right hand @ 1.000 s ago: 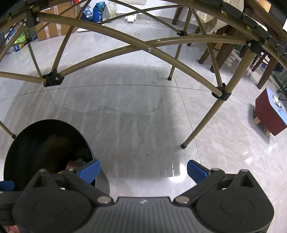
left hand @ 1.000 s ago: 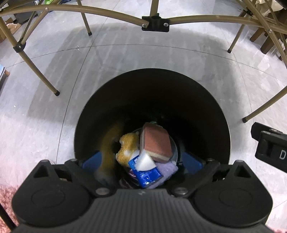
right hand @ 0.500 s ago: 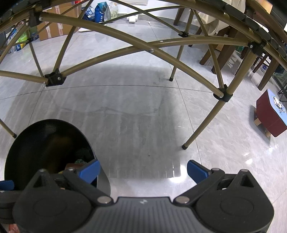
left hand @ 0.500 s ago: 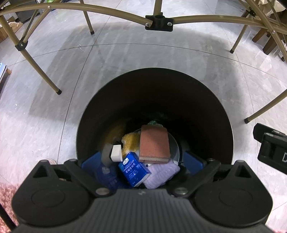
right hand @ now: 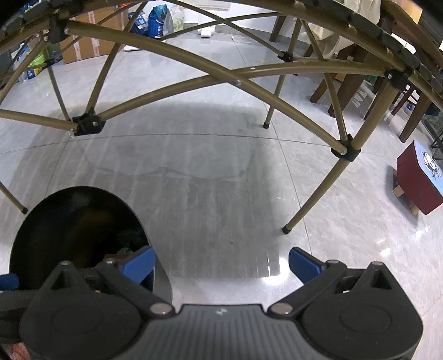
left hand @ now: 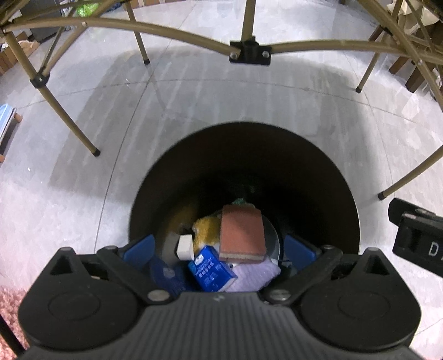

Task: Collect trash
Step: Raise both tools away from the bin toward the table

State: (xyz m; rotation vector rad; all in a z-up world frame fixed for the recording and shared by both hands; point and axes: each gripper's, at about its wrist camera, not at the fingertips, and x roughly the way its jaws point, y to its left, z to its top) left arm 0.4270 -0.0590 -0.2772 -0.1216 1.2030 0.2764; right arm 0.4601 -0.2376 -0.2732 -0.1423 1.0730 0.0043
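A round black trash bin [left hand: 326, 177] stands on the grey floor right under my left gripper [left hand: 218, 249], which is open with nothing between its blue fingers. Inside the bin lie a reddish sponge [left hand: 242, 232], a blue carton [left hand: 211, 268], a small white block [left hand: 185, 246], a yellow crumpled piece [left hand: 206, 228] and a lilac cloth [left hand: 254, 275]. In the right wrist view the same bin [right hand: 44, 218] sits at the lower left. My right gripper [right hand: 221, 263] is open over bare floor beside it.
Tan folding-table legs [left hand: 67, 121] and cross braces [right hand: 193, 63] arch over the bin. A dark red footstool [right hand: 418, 180] stands at the right, wooden chair legs [right hand: 340, 85] behind it. Boxes and bags [right hand: 157, 20] line the far wall. A pink rug [left hand: 11, 307] lies at the lower left.
The blue carton and white block were falling a second ago and have settled in the bin. My left gripper has drawn back a little above it. The right gripper barely moved.
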